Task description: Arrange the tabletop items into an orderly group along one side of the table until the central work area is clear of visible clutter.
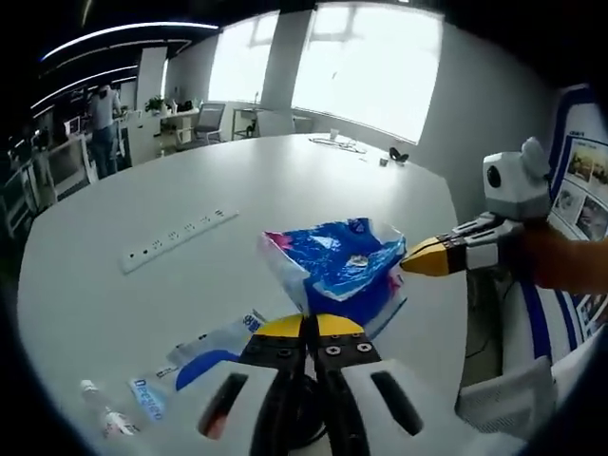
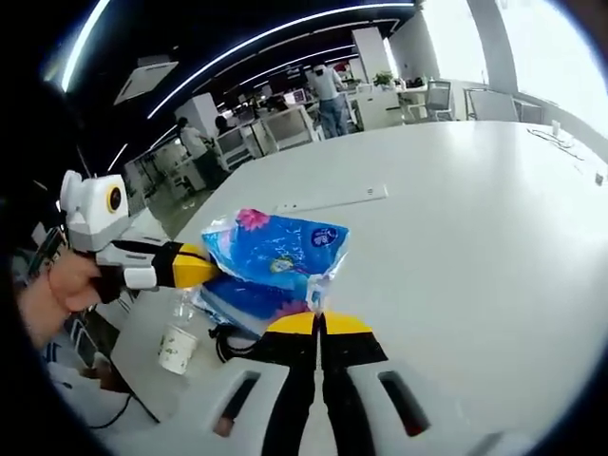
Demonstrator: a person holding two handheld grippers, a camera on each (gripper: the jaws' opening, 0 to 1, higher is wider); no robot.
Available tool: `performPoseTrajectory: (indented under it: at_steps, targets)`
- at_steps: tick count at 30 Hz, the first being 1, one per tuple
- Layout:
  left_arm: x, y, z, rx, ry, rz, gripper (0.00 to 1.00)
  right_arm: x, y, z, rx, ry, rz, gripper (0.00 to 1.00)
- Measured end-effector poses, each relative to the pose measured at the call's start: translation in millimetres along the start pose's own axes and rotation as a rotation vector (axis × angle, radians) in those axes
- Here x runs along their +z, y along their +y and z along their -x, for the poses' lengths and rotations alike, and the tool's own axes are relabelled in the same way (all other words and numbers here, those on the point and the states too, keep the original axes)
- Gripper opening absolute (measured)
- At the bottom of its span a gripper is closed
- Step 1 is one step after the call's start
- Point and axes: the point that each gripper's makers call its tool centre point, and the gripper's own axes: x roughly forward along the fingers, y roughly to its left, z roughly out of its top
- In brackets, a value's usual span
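both grippers [image 1: 311, 328] [image 2: 320, 325] pinch tissue pack [image 1: 337, 266] aloft.

Left gripper [image 1: 313, 328]: jaws closed together, yellow tips meeting, pinching the near edge of the blue tissue pack [image 1: 337, 266]. It enters the right gripper view from the left [image 2: 204, 270], tips against the pack's left side, held by a hand [image 2: 57, 285] wrapped around its grip.

Right gripper [image 2: 320, 325]: jaws pressed shut on the pack's near corner. In the left gripper view it reaches in from the right [image 1: 427, 256], tips at the pack's right edge.
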Motion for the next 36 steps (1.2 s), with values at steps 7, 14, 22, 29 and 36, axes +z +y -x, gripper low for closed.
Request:
performPoseTrajectory:
  at_steps: [7,14,22,29,36]
  targets:
    - [10.2,-7.6,-7,0.021,-0.029,0.026,0.00,15.3,-14,3,0.004,-0.016,0.013,0.00]
    - [22.5,-16.0,-17,0.042,-0.060,0.055,0.00,26.5,-27,8,0.007,-0.027,0.031,0.00]
    - [37.2,-29.8,-36,0.046,-0.086,0.064,0.00,36.7,-54,15,-0.002,-0.039,0.036,0.00]
    - [47.9,-36.6,-51,0.046,-0.103,0.078,0.00,46.8,-73,18,-0.011,-0.045,0.046,0.00]
    - [55.0,-40.6,-70,0.049,-0.113,0.112,0.00,57.0,-94,15,-0.021,-0.045,0.057,0.00]
